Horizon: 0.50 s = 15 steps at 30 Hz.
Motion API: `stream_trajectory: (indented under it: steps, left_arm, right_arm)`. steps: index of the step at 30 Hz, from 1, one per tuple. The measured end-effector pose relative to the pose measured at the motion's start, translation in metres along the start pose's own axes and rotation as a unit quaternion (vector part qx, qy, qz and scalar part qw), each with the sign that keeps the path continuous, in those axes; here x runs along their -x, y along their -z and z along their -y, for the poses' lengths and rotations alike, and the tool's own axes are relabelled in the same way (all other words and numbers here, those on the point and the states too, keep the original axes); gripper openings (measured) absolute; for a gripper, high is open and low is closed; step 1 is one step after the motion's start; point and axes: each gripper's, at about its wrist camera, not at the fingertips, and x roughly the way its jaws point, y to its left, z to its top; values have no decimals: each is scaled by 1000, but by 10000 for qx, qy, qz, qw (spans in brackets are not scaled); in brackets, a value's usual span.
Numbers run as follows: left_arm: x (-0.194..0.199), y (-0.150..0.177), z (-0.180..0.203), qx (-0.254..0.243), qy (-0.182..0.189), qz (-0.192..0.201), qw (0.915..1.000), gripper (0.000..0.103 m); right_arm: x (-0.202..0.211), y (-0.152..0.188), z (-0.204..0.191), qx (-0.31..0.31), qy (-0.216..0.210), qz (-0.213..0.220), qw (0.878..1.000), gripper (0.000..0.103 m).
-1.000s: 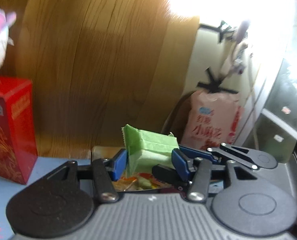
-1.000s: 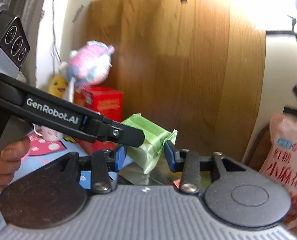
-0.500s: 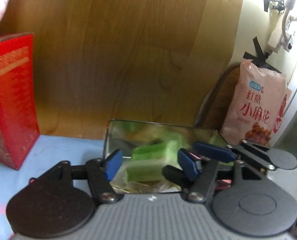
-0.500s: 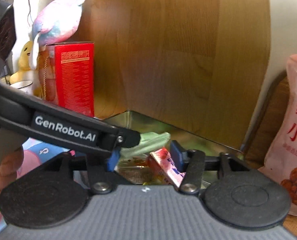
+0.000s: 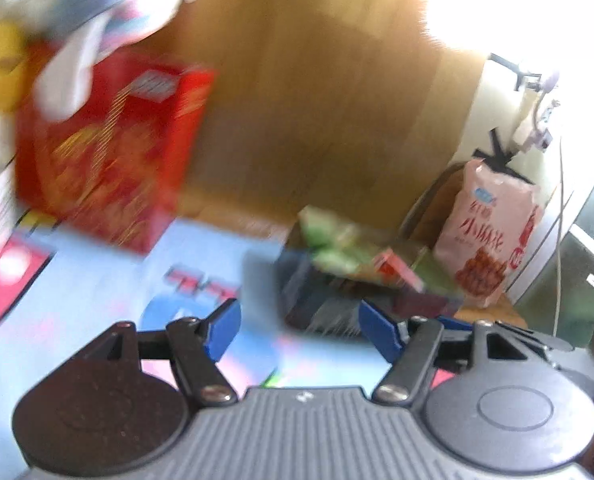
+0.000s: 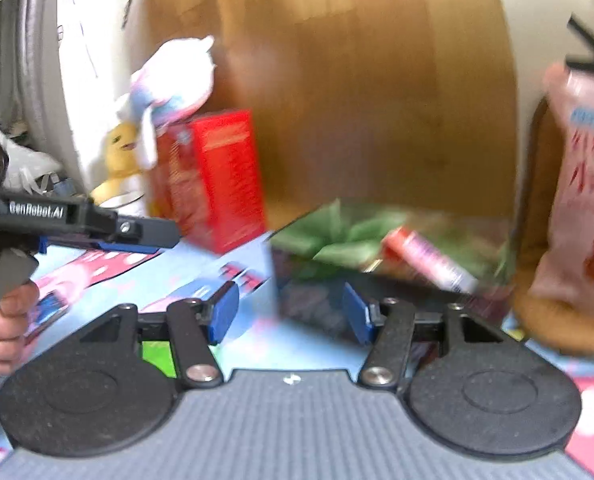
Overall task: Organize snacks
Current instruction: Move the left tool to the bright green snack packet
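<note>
A shiny metal tin [image 6: 309, 292] stands on the blue mat and holds several green snack packets [image 6: 337, 236] and a red-pink packet [image 6: 429, 260]. In the left wrist view the tin [image 5: 297, 304] and the green packets [image 5: 329, 248] are blurred. My left gripper [image 5: 299, 332] is short of the tin, jaws opening, nothing between them. My right gripper [image 6: 291, 314] hangs just before the tin's near wall, its jaws also opening and empty. In the right wrist view the left gripper [image 6: 137, 236] reaches in from the left, held by a hand [image 6: 5, 328].
A tall red box [image 6: 217, 176] stands left of the tin against a wooden board, with a pink plush toy [image 6: 169, 84] on it and a yellow duck [image 6: 121, 152] beside it. A pink snack bag [image 5: 489, 236] leans upright to the right of the tin.
The green packet that sat between the fingers a second ago now lies in the tin. Both grippers have pulled back from the tin and their jaws stand wider.
</note>
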Motion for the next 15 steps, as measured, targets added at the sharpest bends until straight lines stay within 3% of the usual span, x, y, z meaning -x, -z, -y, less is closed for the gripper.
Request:
stream_trajectory:
  steps: [5, 10, 13, 15]
  left_arm:
    - [13, 40, -30, 585, 38, -378, 9976, 67]
    - [7, 57, -33, 674, 129, -591, 9959, 63]
    - [-1, 63, -32, 710, 186, -707, 9948, 52]
    - [-6, 65, -33, 799, 249, -817, 9931, 41]
  right_arm:
    - [-20, 20, -18, -287, -329, -575, 9974, 60]
    - [-41, 29, -30, -661, -563, -953, 9917, 60]
    - [-53, 32, -37, -749, -534, -1173, 9888, 60]
    - [-61, 33, -37, -907, -603, -1341, 9850, 49]
